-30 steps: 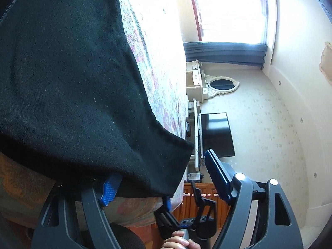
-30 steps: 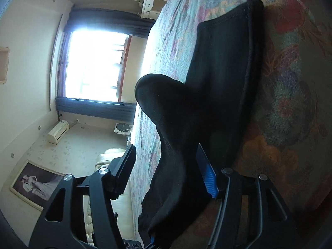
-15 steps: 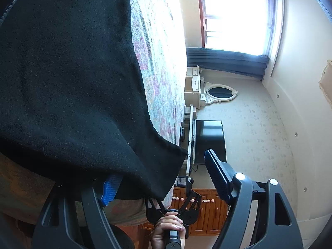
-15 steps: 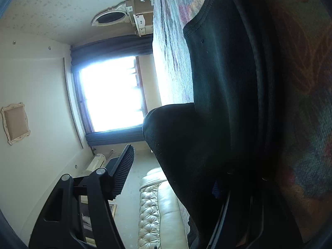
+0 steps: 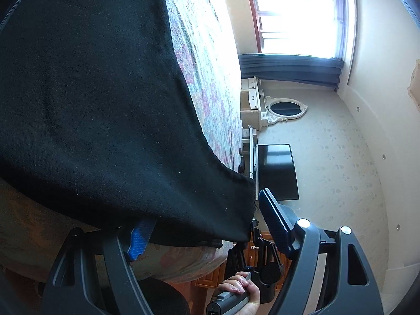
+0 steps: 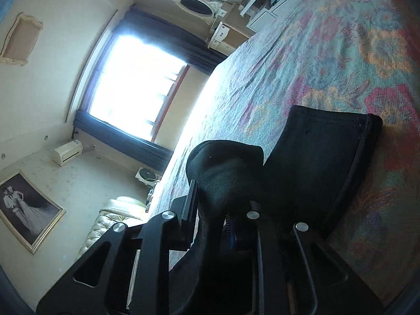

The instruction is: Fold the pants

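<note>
Black pants (image 5: 92, 105) lie on a floral bedspread (image 5: 210, 92) and fill the left of the left wrist view. My left gripper (image 5: 207, 233) is open at their near corner. One blue pad (image 5: 139, 239) is tucked under the hem, and the other finger (image 5: 273, 223) stands free to the right. In the right wrist view the pants (image 6: 315, 162) lie folded on the bedspread (image 6: 328, 52). A raised fold (image 6: 225, 162) sits between the jaws of my right gripper (image 6: 212, 218). Those jaws are closing and pinch the cloth.
A hand (image 5: 241, 287) holds the other gripper's handle below the bed's edge. A television (image 5: 278, 170), an oval mirror (image 5: 284, 107) and a bright window (image 5: 296, 13) lie beyond the bed. A cream sofa (image 6: 115, 215) and a framed photo (image 6: 26, 210) stand on the far side.
The right gripper's jaws have closed in on the raised fold of the pants, and that gripper has rolled and lifted a little. The left gripper stays wide at the hem.
</note>
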